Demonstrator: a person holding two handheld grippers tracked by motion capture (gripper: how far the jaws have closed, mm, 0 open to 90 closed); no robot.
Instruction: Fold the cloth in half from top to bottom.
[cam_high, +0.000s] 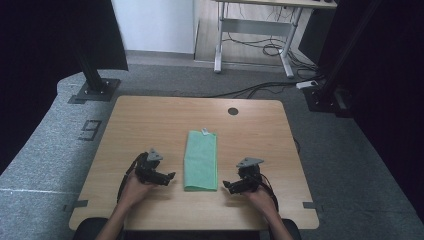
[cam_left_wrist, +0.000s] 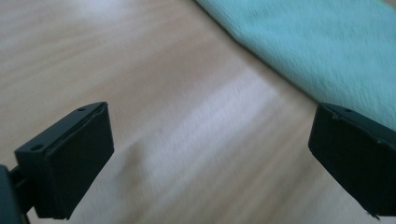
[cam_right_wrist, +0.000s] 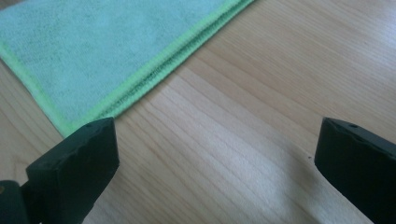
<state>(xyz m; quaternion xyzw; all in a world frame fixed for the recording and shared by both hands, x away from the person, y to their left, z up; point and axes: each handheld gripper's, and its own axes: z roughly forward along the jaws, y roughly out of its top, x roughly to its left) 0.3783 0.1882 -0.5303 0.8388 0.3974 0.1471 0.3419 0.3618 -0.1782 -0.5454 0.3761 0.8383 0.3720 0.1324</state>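
Observation:
A green cloth (cam_high: 201, 160), folded into a long strip, lies flat in the middle of the wooden table (cam_high: 145, 120). My left gripper (cam_high: 170, 177) rests low on the table just left of the cloth's near end, open and holding nothing. In the left gripper view its jaws stand wide apart over bare wood, with the cloth (cam_left_wrist: 322, 46) beyond them. My right gripper (cam_high: 227, 186) sits just right of the cloth's near corner, also open and holding nothing. The right gripper view has the cloth (cam_right_wrist: 107, 51) with its layered folded edge ahead of the spread jaws.
A small dark round hole (cam_high: 233, 111) sits near the table's far edge. Black stands (cam_high: 95, 85) rise at the far left and far right on the grey carpet. A white desk frame (cam_high: 255, 30) with cables stands behind.

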